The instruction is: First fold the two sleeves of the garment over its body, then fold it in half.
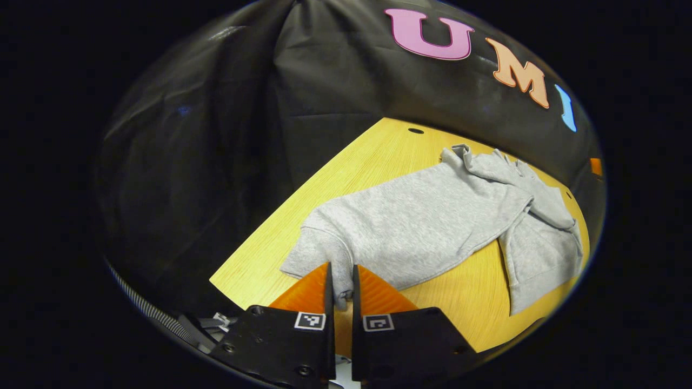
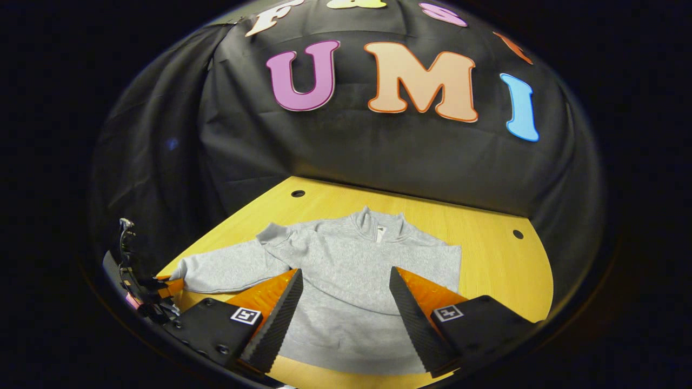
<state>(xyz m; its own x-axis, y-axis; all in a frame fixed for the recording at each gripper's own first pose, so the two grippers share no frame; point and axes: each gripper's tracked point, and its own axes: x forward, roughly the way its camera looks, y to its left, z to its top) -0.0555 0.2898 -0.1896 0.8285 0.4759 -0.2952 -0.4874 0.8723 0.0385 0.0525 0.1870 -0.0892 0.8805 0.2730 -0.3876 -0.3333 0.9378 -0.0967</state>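
A light grey fleece sweatshirt with a short stand collar [image 2: 346, 265] lies flat on the yellow wood-grain tabletop [image 2: 486, 243], collar toward the black cloth wall [image 2: 378, 151]. In the right gripper view one sleeve [image 2: 227, 273] stretches out to the side; the opposite sleeve is already laid across the body. A small tag sits inside the collar, too small to read. The left gripper [image 1: 340, 283] has its jaws nearly closed, pinching the cuff [image 1: 341, 281] of that outstretched sleeve. The right gripper [image 2: 346, 300] hangs above the sweatshirt's lower body, jaws spread wide and holding nothing. The hem is partly hidden behind the right gripper's fingers [image 2: 281, 313].
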